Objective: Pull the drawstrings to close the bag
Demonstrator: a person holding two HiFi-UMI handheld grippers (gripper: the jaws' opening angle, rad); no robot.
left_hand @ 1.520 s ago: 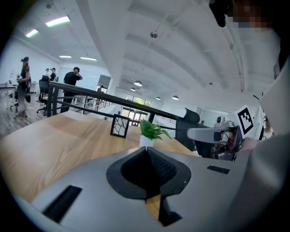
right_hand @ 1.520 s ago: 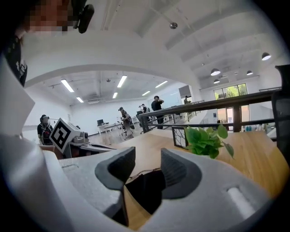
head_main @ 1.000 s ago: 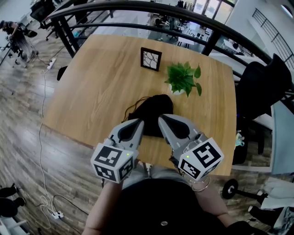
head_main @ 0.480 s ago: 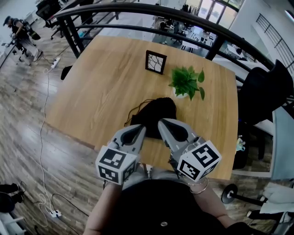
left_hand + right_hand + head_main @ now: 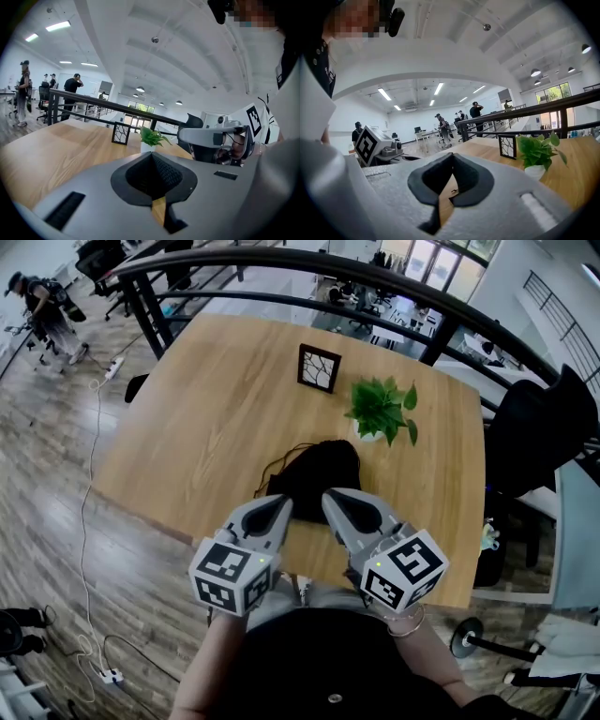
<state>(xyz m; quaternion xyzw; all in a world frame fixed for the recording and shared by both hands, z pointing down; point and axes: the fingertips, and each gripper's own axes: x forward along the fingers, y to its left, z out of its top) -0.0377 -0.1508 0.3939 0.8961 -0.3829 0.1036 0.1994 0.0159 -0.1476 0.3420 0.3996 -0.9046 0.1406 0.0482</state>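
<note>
Left gripper [image 5: 279, 504] and right gripper [image 5: 330, 496] both fully closed, empty. Bag [image 5: 314, 472] on table [image 5: 202, 409] at their 12 o'clock, near. Drawstrings [image 5: 272, 463] seem to trail from its 10 o'clock, too thin to confirm. Risk: pinching fabric, so the bag slides instead of cinching.

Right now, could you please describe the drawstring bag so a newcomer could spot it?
On the large light wooden table, near the person's edge, just before the small green potted plant, lies a black fabric bag. It is the only soft, dark heap there, with thin cords trailing left.
</note>
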